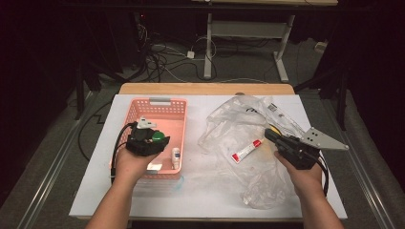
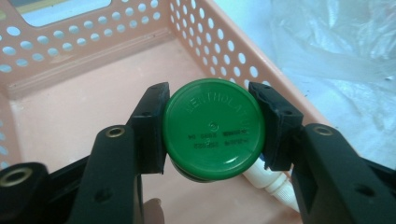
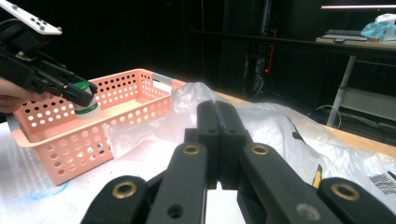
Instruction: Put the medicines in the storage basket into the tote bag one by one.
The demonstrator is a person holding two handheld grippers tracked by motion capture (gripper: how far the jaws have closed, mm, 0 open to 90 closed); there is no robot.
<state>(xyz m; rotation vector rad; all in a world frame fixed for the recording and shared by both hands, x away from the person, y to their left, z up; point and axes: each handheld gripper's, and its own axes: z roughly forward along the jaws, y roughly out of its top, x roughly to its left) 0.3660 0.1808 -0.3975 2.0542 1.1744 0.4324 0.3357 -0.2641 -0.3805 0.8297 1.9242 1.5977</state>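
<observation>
Green-lidded jar (image 2: 213,128) above pink basket (image 2: 84,56)

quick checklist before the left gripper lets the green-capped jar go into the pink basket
1. Grip: left gripper jaws clamp the green-capped jar on both sides. Ok.
2. Position: jar hangs over the pink basket, inside its walls. Ok.
3. Landing spot: bare basket floor lies ahead; a small white bottle lies near the basket's front corner. Ok.
4. Height above the floor: cannot tell.
5. Right gripper: jaws shut, over the plastic bag, apart from the basket. Ok.
6. Red-and-white tube lies on the bag, untouched. Ok.
</observation>
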